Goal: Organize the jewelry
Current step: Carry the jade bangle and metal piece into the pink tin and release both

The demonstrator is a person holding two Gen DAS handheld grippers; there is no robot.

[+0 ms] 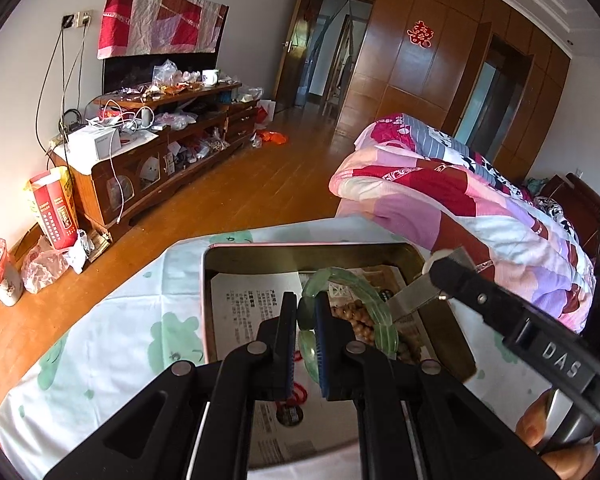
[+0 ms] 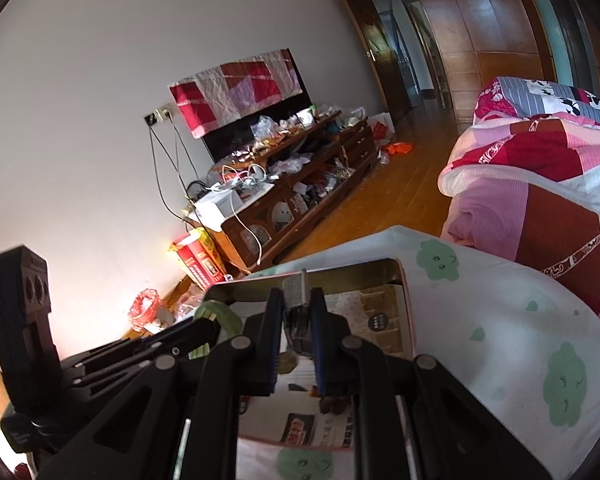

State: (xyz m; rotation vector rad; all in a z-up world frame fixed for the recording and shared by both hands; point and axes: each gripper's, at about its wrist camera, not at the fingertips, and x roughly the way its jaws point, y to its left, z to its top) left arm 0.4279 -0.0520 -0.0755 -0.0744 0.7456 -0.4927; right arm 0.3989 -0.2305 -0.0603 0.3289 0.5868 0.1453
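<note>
Bangle [image 1: 350, 300]: translucent pale green, made of curved segments, glossy; it stands on edge above the open tin [image 1: 236, 250], its lower left arc clamped between the pads of the left gripper [image 1: 306, 332]. Beads [image 1: 360, 320]: brown wooden strand, lying in the tin under and behind the bangle, on printed paper [image 1: 244, 308] that lines the tin floor. Red cord [image 1: 300, 390]: a small piece, showing low between the left fingers. Tin: rectangular, rounded corners, pinkish rim, resting on a white cloth [image 1: 112, 320] with green prints. Left gripper: angled down over the tin, clenched on the bangle. Right gripper [image 2: 296, 320]: angled down into the tin from the right, jaws nearly closed on a grey metal piece [image 2: 296, 292] with a thin rod; what this piece is cannot be told. A hand [image 1: 548, 432] shows at the right gripper's handle.
</note>
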